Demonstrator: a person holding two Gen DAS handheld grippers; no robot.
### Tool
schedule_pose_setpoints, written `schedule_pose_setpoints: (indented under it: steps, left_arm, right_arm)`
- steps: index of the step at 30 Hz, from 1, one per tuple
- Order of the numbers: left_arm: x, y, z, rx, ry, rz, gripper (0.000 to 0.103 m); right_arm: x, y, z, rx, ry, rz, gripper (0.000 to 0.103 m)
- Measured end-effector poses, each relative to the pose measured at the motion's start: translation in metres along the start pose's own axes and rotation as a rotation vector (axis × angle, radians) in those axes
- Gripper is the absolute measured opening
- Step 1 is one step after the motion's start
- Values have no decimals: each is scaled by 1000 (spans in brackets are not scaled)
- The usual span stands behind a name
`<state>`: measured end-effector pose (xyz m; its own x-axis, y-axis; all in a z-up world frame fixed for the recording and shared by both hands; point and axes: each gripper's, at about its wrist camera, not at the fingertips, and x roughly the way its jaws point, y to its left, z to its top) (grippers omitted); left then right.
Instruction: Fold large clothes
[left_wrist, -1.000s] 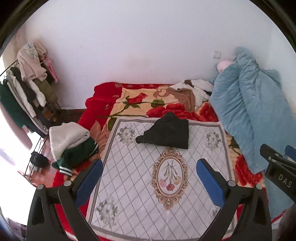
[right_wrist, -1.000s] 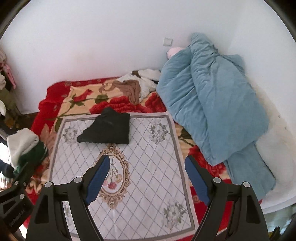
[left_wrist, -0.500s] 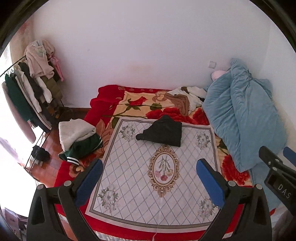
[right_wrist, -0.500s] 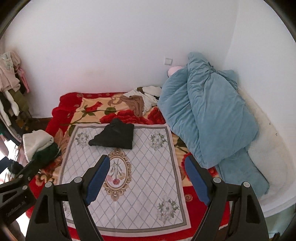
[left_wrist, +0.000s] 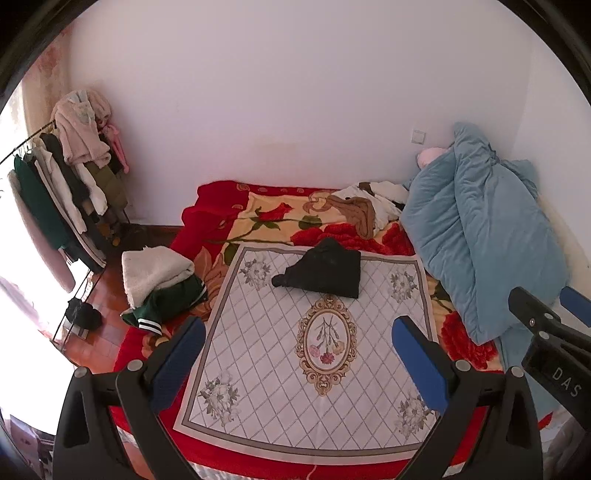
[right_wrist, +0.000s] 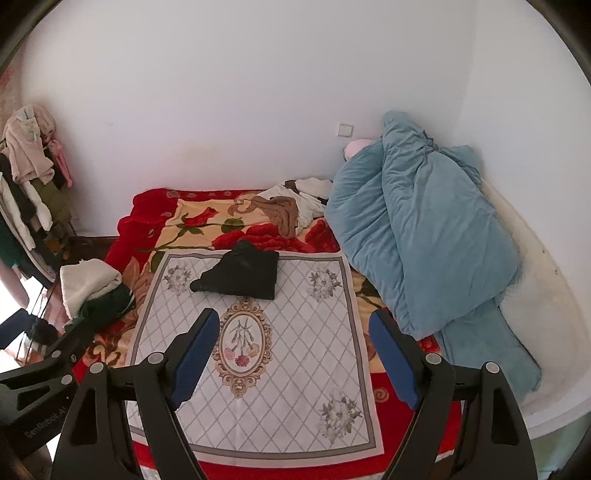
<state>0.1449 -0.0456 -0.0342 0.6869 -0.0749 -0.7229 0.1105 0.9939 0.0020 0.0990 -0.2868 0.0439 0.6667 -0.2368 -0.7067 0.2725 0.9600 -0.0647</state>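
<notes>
Black garment (left_wrist: 325, 271) lies folded into a compact bundle at the far middle of the white patterned mat (left_wrist: 258, 354) on the bed (left_wrist: 214, 199); that piece looks done; a cream and green pile (left_wrist: 159, 280) sits at the bed's left edge, and rumpled white and brown clothes (left_wrist: 365, 206) lie at the far side beside the blue duvet (left_wrist: 476, 236), seemingly left to fold; left gripper (left_wrist: 299, 358) and right gripper (right_wrist: 291, 354) both hover over the near mat, angled downward, jaws wide apart, nothing between them.
</notes>
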Motion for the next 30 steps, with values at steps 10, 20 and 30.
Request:
schedule_pose_setpoints:
  steps: [10, 20, 30]
  left_arm:
    - [-3, 1, 1, -13, -4, 11, 103]
    - [-4, -1, 4, -23, -17, 23, 103]
    - [-8, 1, 10, -24, -38, 24, 103]
  right_arm:
    - [1, -4, 3, 3, -5, 19, 85]
    - [3, -2, 0, -2, -2, 34, 85]
    - [4, -2, 1, 5, -12, 39, 85]
